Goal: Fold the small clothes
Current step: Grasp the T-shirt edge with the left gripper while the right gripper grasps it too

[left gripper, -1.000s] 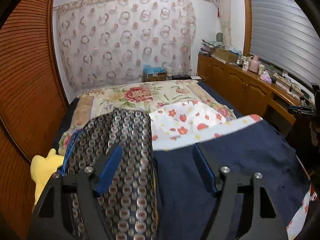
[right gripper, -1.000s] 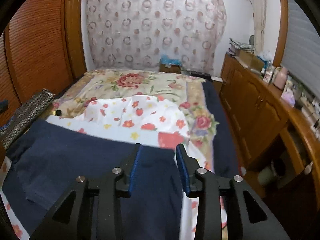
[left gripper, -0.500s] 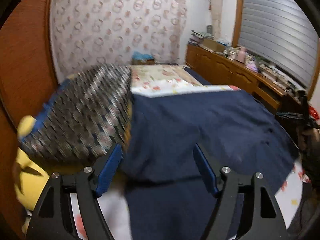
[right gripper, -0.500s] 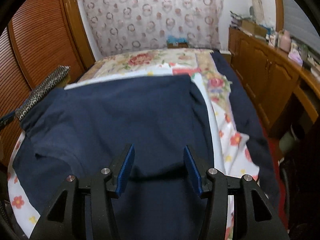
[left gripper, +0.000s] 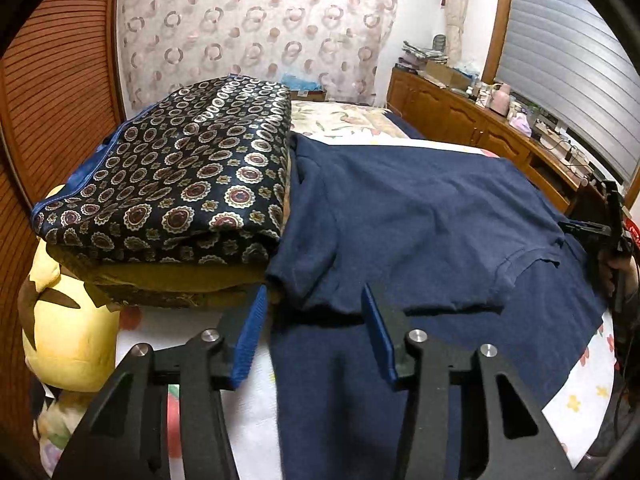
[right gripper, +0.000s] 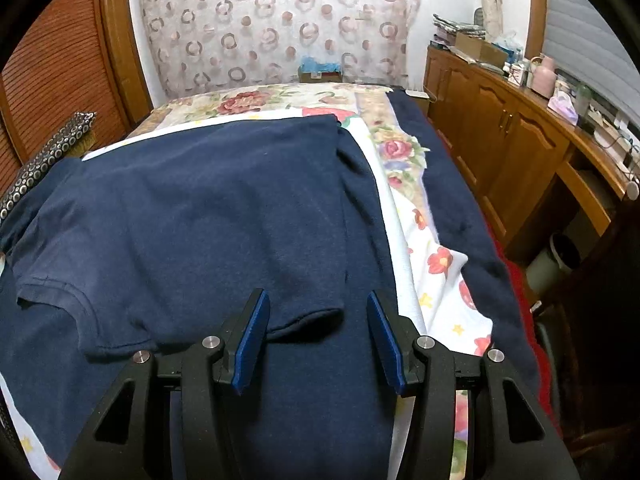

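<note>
A navy T-shirt (left gripper: 420, 220) lies spread on the bed, its upper layer ending in a hem and two sleeves near me. My left gripper (left gripper: 314, 304) hovers low over the shirt's left sleeve hem. Its jaws are closing with that fabric edge between them, and the blue pads are not pressing on it. My right gripper (right gripper: 316, 300) stands open over the right sleeve hem of the same shirt (right gripper: 200, 208), with cloth under the gap and clear of the pads. The left wrist view also shows the right gripper (left gripper: 608, 232) at the far right, held by a hand.
A folded quilt with a medallion pattern (left gripper: 180, 184) is stacked against the shirt's left side. A yellow plush toy (left gripper: 68, 344) lies beside it. A white floral sheet (right gripper: 440, 280) covers the bed. Wooden cabinets (right gripper: 512, 140) run along the right, and a slatted wooden door (left gripper: 52, 80) stands on the left.
Both grippers came down and closer to the shirt's near hem. The left jaws have narrowed since half a second ago. The right jaws are wider than a second ago.
</note>
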